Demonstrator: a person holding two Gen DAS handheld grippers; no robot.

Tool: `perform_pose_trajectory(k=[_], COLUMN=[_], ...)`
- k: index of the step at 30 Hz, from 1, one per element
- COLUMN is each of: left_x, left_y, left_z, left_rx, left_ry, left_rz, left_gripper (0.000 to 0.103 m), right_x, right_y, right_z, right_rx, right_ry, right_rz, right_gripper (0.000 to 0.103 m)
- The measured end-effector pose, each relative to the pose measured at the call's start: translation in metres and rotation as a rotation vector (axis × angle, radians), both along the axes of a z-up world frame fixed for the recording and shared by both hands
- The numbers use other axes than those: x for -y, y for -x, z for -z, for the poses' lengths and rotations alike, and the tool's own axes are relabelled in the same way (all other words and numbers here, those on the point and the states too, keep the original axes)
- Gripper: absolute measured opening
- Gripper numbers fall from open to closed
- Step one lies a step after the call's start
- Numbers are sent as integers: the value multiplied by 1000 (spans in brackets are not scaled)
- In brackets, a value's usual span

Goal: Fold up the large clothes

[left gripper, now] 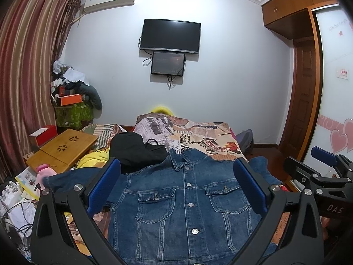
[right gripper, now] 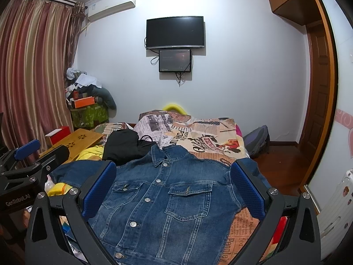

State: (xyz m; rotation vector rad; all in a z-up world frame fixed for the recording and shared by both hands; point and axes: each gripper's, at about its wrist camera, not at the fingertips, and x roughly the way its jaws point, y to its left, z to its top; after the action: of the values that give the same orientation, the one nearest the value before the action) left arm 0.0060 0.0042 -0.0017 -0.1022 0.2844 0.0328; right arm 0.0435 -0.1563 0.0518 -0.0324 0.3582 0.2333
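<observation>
Denim jacket (left gripper: 185, 201) hem cut off below; left gripper (left gripper: 176, 185) and right gripper (right gripper: 174, 187) both spread, empty.

Blue denim jacket (left gripper: 187, 201) with shiny metal buttons; matt printed cloth bedspread (left gripper: 198, 137); wooden folding table (left gripper: 62, 150) at 9 o'clock.

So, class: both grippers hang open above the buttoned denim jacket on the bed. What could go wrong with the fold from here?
1. The black garment touches the denim jacket near its collar, so a sleeve grab may catch it too.
2. The far sleeve droops off the bed edge; it may drag the jacket askew.
3. The left gripper and right gripper sit close together and could collide.
</observation>
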Motion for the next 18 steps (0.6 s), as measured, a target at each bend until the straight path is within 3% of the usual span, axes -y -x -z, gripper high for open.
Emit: perform_pose_trajectory(k=[18], left_x=[2], left_y=[0], left_z=[-2], left_rx=[-4], left_ry=[-4], left_rz=[3], left_gripper=[103], right_x=[-3], right_y=[-1], right_z=[0], right_rx=[-4], right_ry=[1], right_rz=[-2], right_gripper=[103])
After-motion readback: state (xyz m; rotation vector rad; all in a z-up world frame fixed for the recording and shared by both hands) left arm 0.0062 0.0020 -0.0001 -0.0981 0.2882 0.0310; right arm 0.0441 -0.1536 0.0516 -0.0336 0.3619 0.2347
